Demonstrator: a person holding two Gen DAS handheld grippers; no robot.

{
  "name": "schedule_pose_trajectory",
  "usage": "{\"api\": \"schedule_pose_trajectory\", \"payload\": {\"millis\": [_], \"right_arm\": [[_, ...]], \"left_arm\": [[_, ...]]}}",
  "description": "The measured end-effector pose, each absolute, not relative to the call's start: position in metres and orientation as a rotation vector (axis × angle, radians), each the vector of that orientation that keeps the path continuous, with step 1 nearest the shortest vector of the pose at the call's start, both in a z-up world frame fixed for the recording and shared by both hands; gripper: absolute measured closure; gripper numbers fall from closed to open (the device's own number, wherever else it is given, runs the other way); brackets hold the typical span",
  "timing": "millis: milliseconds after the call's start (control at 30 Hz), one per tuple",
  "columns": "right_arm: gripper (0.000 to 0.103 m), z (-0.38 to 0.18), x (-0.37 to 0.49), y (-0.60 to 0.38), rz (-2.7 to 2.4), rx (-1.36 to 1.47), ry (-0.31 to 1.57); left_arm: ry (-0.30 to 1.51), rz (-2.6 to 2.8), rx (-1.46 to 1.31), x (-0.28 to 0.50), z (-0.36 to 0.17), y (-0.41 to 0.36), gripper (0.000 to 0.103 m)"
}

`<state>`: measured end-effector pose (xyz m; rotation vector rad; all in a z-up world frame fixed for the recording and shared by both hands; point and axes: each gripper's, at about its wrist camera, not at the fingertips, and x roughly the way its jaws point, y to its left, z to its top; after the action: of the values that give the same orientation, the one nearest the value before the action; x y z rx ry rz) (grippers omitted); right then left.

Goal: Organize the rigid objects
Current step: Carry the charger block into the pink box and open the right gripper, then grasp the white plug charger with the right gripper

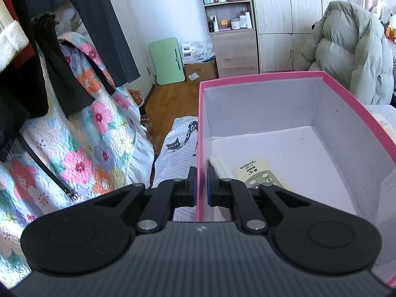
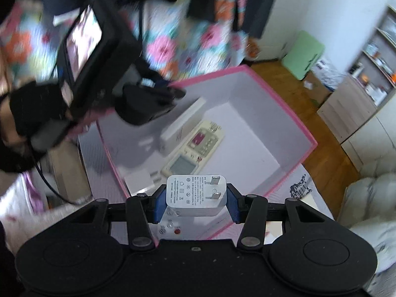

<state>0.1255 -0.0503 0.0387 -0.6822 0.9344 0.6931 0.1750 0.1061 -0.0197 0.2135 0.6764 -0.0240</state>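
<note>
A pink box with a white inside stands on the bed. My left gripper is shut on the box's left wall, one finger outside and one inside. In the box lie a beige remote control and a white stick-shaped object. In the right wrist view my right gripper is shut on a white plug-in charger, held above the box's near edge. Below it lie the remote, a white rectangular block and another white charger. The left gripper shows at the box's far wall.
A floral quilt and dark hanging clothes are to the left. A puffy grey jacket lies behind the box at the right. A shelf unit, wardrobe, green folded table and wooden floor are farther back.
</note>
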Motion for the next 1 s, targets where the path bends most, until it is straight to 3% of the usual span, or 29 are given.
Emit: {"api": "schedule_pose_trajectory", "payload": {"millis": [367, 533, 633, 800, 867, 1000], "right_arm": [[0.049, -0.011, 0.181, -0.013, 0.685, -0.853, 1.190], [0.049, -0.028, 0.198, -0.016, 0.667, -0.773, 1.218], [0.039, -0.016, 0.205, -0.028, 0.705, -0.636, 1.170], [0.037, 0.038, 0.201, -0.079, 0.778, -0.298, 0.991], [0.026, 0.056, 0.193, -0.107, 0.777, -0.173, 0.880], [0.023, 0.069, 0.179, -0.150, 0.707, -0.126, 0.771]], "left_arm": [[0.668, -0.036, 0.167, 0.173, -0.020, 0.111, 0.097], [0.664, -0.047, 0.144, 0.173, -0.021, 0.114, 0.097], [0.663, -0.046, 0.154, 0.174, -0.020, 0.113, 0.097], [0.663, -0.055, 0.152, 0.174, -0.021, 0.113, 0.097], [0.662, -0.058, 0.145, 0.175, -0.021, 0.114, 0.097], [0.661, -0.060, 0.141, 0.176, -0.021, 0.115, 0.097]]}}
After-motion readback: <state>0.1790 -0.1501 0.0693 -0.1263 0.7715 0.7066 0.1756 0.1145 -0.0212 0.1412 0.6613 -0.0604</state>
